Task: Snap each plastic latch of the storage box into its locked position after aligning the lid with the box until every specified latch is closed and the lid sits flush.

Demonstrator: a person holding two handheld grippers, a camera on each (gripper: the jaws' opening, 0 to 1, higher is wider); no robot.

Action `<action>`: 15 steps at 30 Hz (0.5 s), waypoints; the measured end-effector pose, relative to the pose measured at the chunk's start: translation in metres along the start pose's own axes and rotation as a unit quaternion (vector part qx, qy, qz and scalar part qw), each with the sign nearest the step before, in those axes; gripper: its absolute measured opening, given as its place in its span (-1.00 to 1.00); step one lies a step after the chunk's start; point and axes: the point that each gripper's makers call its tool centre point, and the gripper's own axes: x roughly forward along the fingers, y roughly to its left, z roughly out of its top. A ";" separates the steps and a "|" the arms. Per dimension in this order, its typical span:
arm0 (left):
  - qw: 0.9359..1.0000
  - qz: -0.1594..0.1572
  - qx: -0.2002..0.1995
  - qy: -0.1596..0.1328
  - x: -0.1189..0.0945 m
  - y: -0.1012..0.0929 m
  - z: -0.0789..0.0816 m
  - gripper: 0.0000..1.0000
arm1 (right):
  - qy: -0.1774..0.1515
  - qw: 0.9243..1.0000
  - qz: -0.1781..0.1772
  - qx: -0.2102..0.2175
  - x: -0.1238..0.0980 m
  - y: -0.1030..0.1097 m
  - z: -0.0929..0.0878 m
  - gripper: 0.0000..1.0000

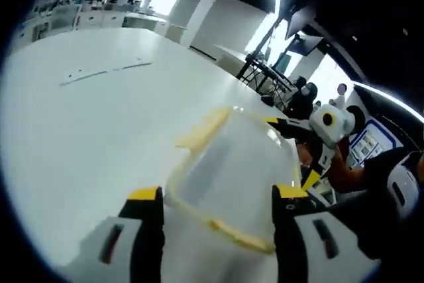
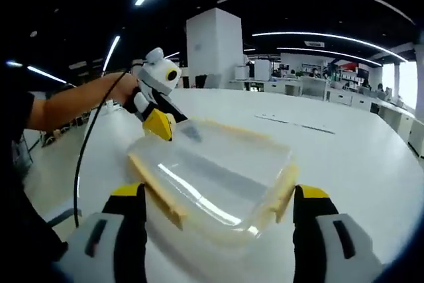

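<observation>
- Right gripper view: right tool (image 2: 222,203) spread wide, gripping nothing, jaws straddling the near end of the clear plastic storage box with pale yellow latches (image 2: 212,177).
- Box sits on the white bench (image 2: 344,144), lid on, directly ahead of the right tool. Long axis runs roughly away from the tool, slightly up-left in this view.
- Yellow side latches: one along the left edge (image 2: 156,190), one on the right edge (image 2: 286,190). Both look flared out, so I judge them unlatched.
- Left tool (image 2: 165,127) reaches in at the box's far left corner, tips touching or just over the rim; can't tell if it's clenched.
- Left gripper view: own jaws look parted, box (image 1: 238,170) just ahead between them, latch (image 1: 202,130) on the far side.
- Judgement: the right tool is closer to the two side latches; the left tool has the far corner covered.
</observation>
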 end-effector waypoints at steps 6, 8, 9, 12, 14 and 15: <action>1.000 -0.007 0.001 -0.015 -0.002 -0.001 -0.001 0.29 | -0.010 1.000 -0.011 0.000 0.001 0.001 0.000 0.88; 1.000 -0.009 0.002 -0.018 -0.003 -0.002 -0.001 0.28 | -0.014 1.000 -0.015 0.001 0.001 0.002 0.000 0.86; 1.000 -0.009 0.001 -0.021 -0.003 -0.003 -0.002 0.27 | -0.014 1.000 -0.016 0.000 0.000 0.002 0.001 0.85; 1.000 -0.009 0.001 -0.026 -0.004 -0.004 -0.002 0.25 | -0.016 1.000 -0.021 -0.003 -0.001 0.005 0.000 0.83; 0.999 -0.010 -0.003 -0.033 -0.005 -0.005 -0.003 0.23 | -0.018 1.000 -0.023 -0.003 -0.002 0.005 0.001 0.82; 0.999 -0.010 -0.003 -0.035 -0.006 -0.006 -0.003 0.22 | -0.018 1.000 -0.024 -0.002 -0.002 0.005 0.001 0.81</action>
